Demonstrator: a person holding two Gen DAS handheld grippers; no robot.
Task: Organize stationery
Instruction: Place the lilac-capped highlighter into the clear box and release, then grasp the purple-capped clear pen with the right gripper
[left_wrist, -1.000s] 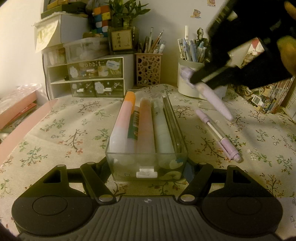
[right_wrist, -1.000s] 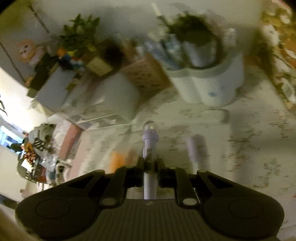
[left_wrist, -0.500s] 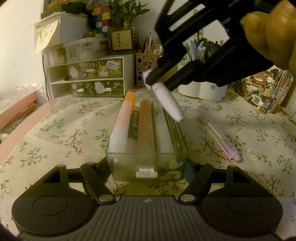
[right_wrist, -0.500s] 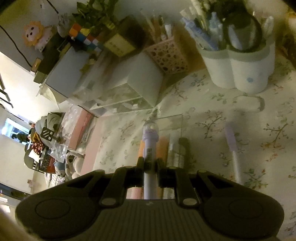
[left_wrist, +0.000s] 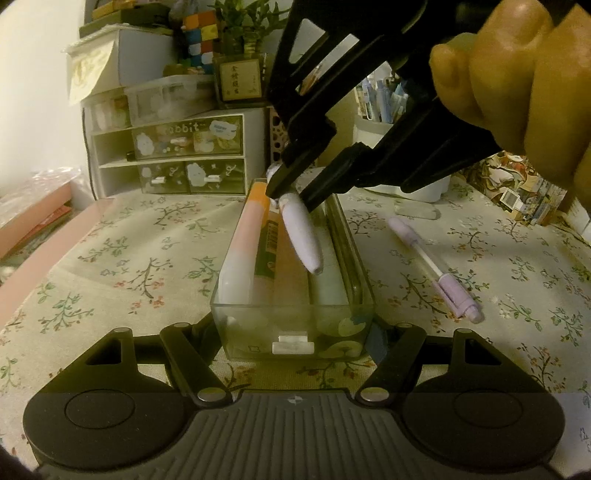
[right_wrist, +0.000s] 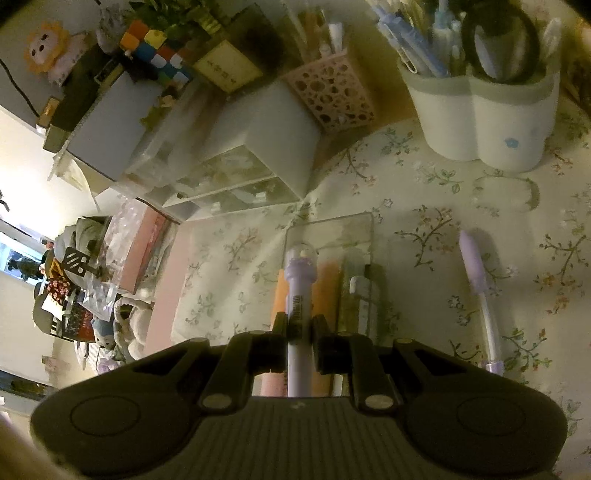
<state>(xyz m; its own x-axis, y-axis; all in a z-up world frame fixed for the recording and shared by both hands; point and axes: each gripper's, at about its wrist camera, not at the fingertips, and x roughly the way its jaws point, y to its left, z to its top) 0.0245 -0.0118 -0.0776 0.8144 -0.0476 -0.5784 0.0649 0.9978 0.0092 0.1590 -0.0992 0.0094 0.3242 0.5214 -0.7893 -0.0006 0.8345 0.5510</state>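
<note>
A clear rectangular box (left_wrist: 355, 258) lies lengthwise on the floral cloth, and my left gripper (left_wrist: 293, 332) is shut on its near end, one finger on each side. Inside lie several thick markers, one of them pink and orange (left_wrist: 242, 254). My right gripper (left_wrist: 291, 188) hangs over the far half of the box, held by a hand (left_wrist: 517, 81) and shut on a lilac pen (left_wrist: 301, 236). The pen's tip slants down toward me above the markers. In the right wrist view the same pen (right_wrist: 300, 288) sticks out between the shut fingers of the right gripper (right_wrist: 300, 325), above the box (right_wrist: 332, 229).
A second lilac pen (left_wrist: 432, 269) lies on the cloth right of the box, with a small clear case (left_wrist: 415, 212) beyond it. At the back stand a white pen cup (right_wrist: 480, 110), a pink perforated holder (right_wrist: 332, 92) and a small drawer unit (left_wrist: 170, 155). Books (left_wrist: 524, 192) stand at the far right.
The right gripper carried the lilac pen leftward from above the cloth to over the clear box and a little lower. The left gripper and the box stayed still.
</note>
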